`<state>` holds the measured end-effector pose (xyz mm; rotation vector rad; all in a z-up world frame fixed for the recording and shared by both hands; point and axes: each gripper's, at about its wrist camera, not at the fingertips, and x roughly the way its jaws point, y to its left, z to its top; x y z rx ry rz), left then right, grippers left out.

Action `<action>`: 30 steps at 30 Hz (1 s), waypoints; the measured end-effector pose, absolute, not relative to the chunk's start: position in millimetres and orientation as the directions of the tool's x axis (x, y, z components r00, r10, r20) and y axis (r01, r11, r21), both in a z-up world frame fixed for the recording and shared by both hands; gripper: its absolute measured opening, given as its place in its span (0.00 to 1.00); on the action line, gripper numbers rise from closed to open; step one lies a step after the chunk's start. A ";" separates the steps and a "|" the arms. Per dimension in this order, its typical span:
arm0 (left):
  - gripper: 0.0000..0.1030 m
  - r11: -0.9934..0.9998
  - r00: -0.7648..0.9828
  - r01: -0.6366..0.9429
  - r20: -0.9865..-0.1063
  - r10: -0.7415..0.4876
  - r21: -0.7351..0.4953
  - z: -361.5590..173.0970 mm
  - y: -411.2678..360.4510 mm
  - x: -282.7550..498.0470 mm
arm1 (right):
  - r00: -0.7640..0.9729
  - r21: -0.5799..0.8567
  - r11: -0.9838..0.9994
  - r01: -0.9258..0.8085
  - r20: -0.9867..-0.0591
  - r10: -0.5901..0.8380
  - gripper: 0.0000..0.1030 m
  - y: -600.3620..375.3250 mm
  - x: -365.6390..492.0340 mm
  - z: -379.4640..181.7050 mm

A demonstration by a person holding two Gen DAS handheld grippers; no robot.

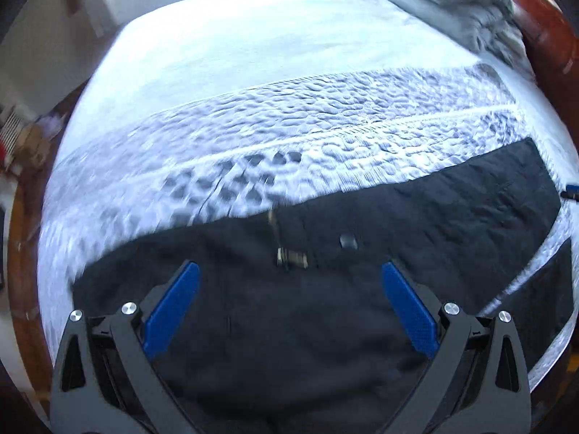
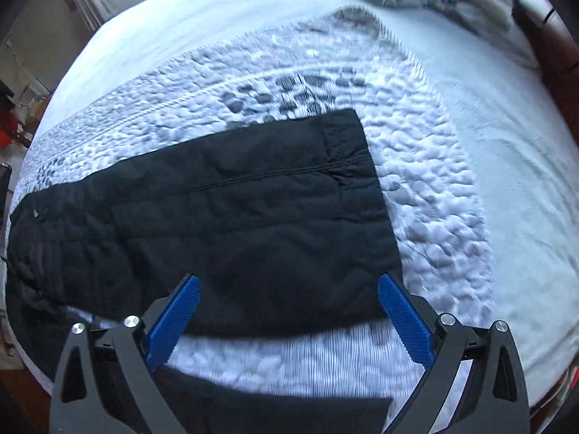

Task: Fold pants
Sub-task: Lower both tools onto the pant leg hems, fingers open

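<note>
Pants (image 2: 217, 217): one pair, two legs

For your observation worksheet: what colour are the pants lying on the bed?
Black, shown best in the right wrist view: the black fabric pants lie on the white textured bedspread.

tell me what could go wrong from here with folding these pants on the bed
1. The black pants lie spread with the two legs apart, the near leg across a strip of quilt. Folding one leg over could leave the hems misaligned.
2. The textured quilt under them is loose; the open right gripper or left gripper might pinch it along with the fabric.
3. Both views show motion blur; a fast approach could bunch the cloth.
</note>
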<state>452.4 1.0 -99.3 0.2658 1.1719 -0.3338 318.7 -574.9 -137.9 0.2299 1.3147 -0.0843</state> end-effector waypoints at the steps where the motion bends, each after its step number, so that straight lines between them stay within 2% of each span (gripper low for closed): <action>1: 0.97 0.905 0.331 0.425 -0.933 -0.139 0.016 -108.2 -4.2 465.8 | 0.246 0.133 0.972 0.194 -0.966 0.083 0.96 -578.9 324.5 -144.8; 10: 0.97 0.798 0.164 0.593 -0.953 -0.254 -0.111 -166.4 -44.0 525.3 | 0.227 0.217 0.960 0.179 -0.958 0.174 0.96 -600.1 351.5 -170.2; 21: 0.97 0.700 -0.011 0.692 -0.973 -0.231 -0.174 -216.1 -64.9 529.1 | 0.245 0.267 0.948 0.171 -0.944 0.221 0.96 -610.5 356.6 -173.8; 26: 0.96 0.677 0.010 0.719 -0.972 -0.236 -0.157 -219.8 -68.0 517.3 | 0.264 0.281 0.942 0.184 -0.937 0.228 0.96 -613.7 358.0 -172.0; 29: 0.91 0.675 0.025 0.724 -0.972 -0.234 -0.144 -219.5 -72.3 513.5 | 0.296 0.252 0.951 0.180 -0.936 0.192 0.96 -612.5 358.9 -167.5; 30: 0.86 0.676 0.034 0.725 -0.973 -0.228 -0.133 -218.9 -72.7 511.8 | 0.306 0.239 0.953 0.185 -0.936 0.175 0.96 -612.4 359.9 -166.0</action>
